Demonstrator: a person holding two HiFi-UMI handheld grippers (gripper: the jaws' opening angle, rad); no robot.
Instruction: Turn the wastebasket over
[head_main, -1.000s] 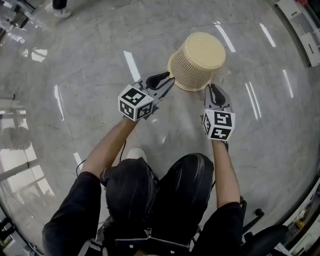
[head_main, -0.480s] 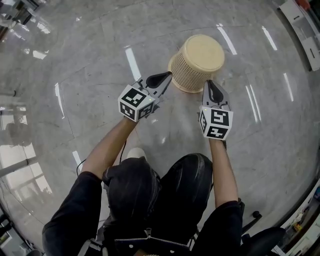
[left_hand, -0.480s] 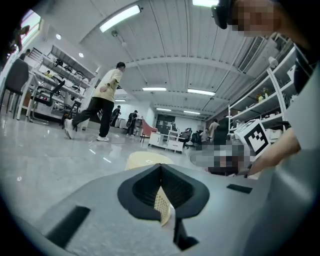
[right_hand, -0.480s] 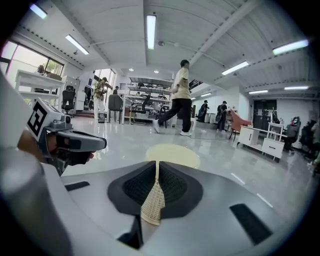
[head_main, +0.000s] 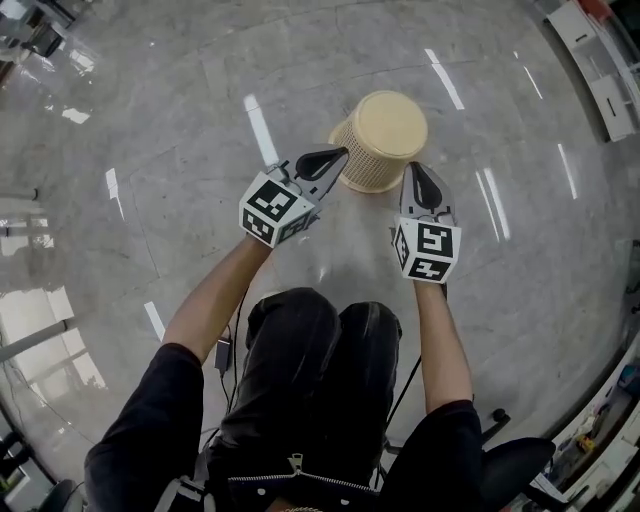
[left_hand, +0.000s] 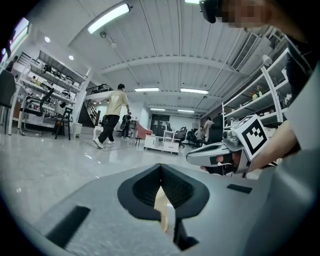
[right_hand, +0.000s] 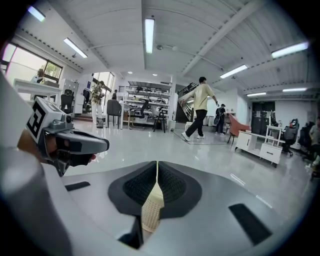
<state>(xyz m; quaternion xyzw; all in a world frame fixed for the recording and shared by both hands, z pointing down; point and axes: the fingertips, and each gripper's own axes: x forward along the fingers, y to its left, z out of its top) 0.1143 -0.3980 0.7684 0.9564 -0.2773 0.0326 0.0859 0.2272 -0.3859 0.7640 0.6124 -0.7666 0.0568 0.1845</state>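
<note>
In the head view, the beige woven plastic wastebasket (head_main: 388, 135) was base-uppermost between the two tongs, with the left gripper (head_main: 337, 155) clamped on its flared rim at one side and the right gripper (head_main: 414, 172) at the other. In the left gripper view, the jaws were shut tight on a thin strip of the wastebasket (left_hand: 162, 210). In the right gripper view, the jaws had just been closing and were pinched on the wastebasket (right_hand: 151, 210) rim between them.
</note>
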